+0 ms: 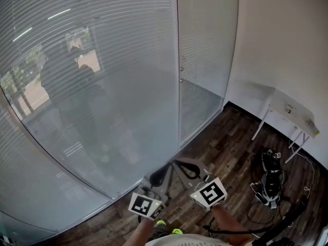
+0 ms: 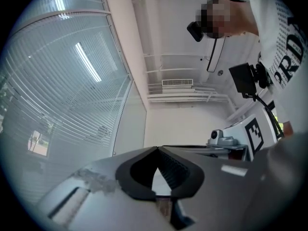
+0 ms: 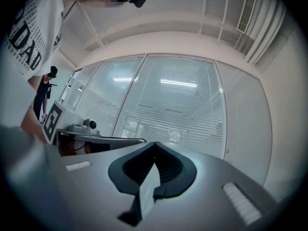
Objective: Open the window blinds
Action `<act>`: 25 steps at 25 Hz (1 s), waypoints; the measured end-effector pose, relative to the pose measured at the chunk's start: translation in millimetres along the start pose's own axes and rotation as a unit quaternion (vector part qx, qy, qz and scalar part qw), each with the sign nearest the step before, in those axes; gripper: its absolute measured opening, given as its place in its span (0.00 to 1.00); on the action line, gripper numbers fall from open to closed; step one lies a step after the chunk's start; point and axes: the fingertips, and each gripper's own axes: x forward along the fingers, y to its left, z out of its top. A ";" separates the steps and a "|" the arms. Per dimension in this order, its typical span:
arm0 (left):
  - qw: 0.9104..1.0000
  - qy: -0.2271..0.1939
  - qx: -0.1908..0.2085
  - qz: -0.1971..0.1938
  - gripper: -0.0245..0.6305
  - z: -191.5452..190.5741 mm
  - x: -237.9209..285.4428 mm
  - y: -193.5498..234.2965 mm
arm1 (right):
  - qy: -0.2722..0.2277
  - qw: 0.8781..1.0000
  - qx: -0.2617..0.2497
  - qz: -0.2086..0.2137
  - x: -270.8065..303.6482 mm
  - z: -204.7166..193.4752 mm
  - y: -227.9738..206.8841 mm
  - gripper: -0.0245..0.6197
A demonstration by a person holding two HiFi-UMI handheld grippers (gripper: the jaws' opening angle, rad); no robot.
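The window blinds hang with their slats closed behind a curved glass wall that fills the left and middle of the head view. They also show in the left gripper view as blinds and in the right gripper view as blinds. My left gripper and right gripper are side by side low in the head view, a short way in front of the glass and touching nothing. In its own view the left gripper is shut with nothing between its jaws. The right gripper is likewise shut and empty.
A flat glass panel with small knobs joins the curved one. A white table stands by the right wall, with a bag and cables on the wooden floor. Another person stands far off.
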 end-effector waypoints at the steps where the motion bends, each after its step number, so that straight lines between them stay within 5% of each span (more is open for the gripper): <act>1: 1.000 -0.001 -0.004 0.002 0.02 -1.4 6.4 2.4 | 0.002 1.000 0.004 0.000 1.7 -2.3 -6.2 0.05; 25: 0.999 -0.018 -0.017 -0.021 0.02 -56.3 153.9 126.7 | 0.026 0.999 -0.010 -0.036 113.2 -69.4 -157.2 0.05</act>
